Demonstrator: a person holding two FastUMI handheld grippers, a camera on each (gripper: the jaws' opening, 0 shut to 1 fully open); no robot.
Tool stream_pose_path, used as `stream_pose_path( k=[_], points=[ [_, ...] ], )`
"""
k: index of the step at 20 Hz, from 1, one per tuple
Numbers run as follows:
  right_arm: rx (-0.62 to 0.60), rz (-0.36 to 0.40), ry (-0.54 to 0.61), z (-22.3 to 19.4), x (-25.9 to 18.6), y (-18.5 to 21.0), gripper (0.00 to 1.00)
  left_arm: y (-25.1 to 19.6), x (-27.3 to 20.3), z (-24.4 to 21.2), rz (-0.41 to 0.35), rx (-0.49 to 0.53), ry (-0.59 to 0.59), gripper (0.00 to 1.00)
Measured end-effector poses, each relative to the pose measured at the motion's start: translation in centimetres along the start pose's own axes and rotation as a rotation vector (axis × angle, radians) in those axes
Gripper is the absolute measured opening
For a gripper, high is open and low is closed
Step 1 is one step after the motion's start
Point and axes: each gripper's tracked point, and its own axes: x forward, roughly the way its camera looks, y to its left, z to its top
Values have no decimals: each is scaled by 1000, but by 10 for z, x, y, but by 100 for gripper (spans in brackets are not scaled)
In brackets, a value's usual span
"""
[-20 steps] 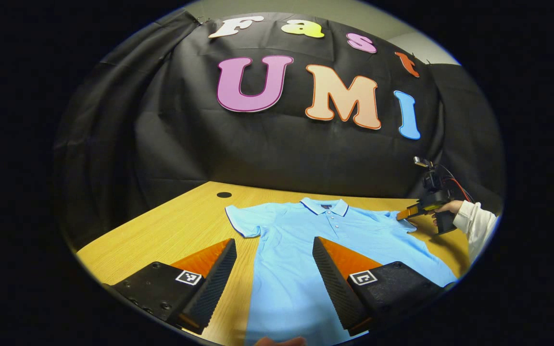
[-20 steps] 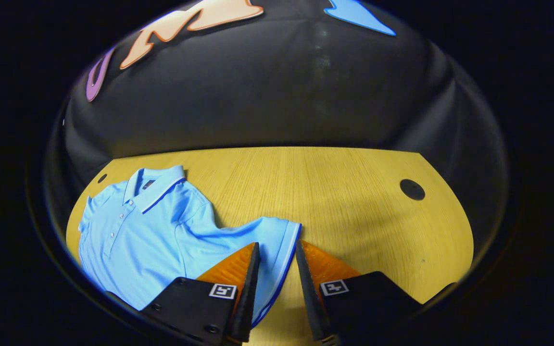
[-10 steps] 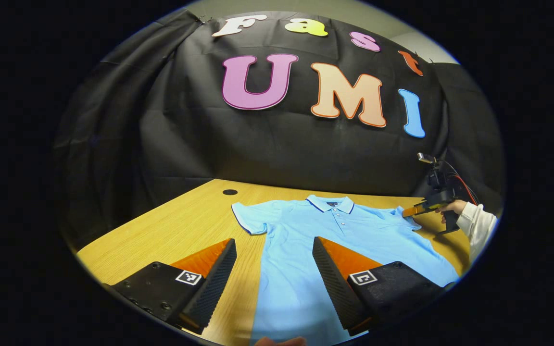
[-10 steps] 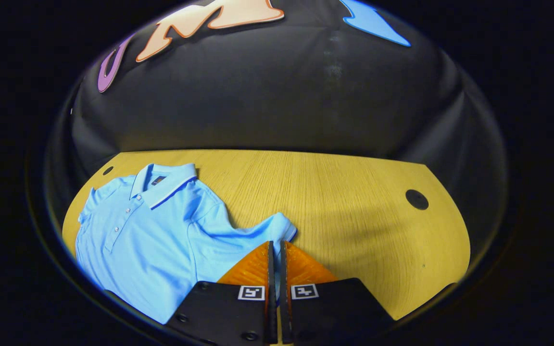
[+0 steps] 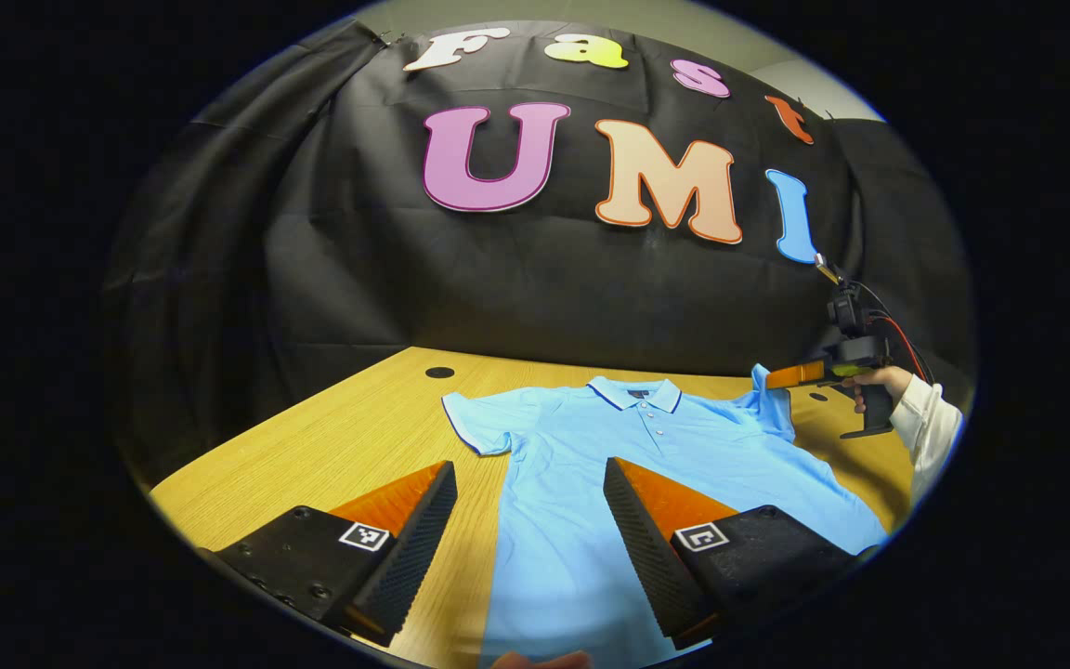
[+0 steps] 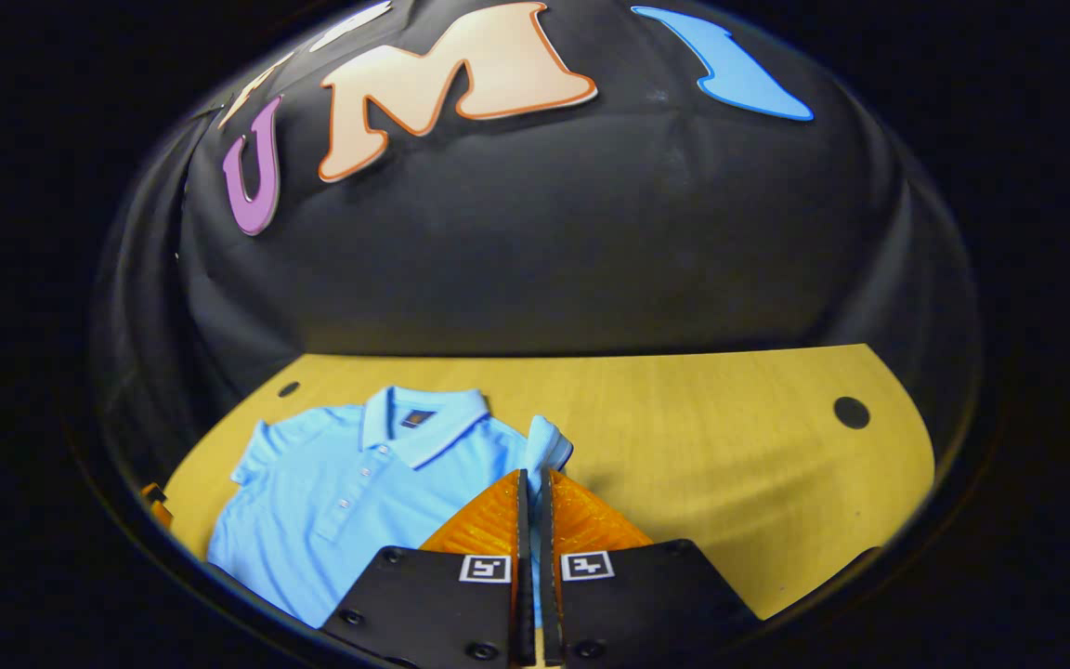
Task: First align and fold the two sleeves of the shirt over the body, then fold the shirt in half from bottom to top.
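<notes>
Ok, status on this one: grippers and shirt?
Right gripper shut on sleeve, lifted. Left gripper open, hovering over shirt. Other sleeve flat. Nothing in the way.

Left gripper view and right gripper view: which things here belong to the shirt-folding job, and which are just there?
Part of the job:
- light blue polo shirt
- its sleeve, pinched and lifted by the right gripper
- the other sleeve, flat on the table
- left gripper, open above the shirt

Just there:
- wooden table
- round holes in the tabletop
</notes>
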Motion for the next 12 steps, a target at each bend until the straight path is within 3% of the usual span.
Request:
stream_pose_path(
  k=[2, 6, 12],
  points=[
    [30, 72, 6, -2, 1, 29, 5, 1, 0, -1, 3, 2, 2, 95],
    [-11, 145, 53, -29, 10, 70, 5, 1, -1, -2, 2, -5, 6, 95],
    [80, 228, 151, -65, 22, 103, 8, 6, -4, -5, 18, -13, 11, 95]
  ],
)
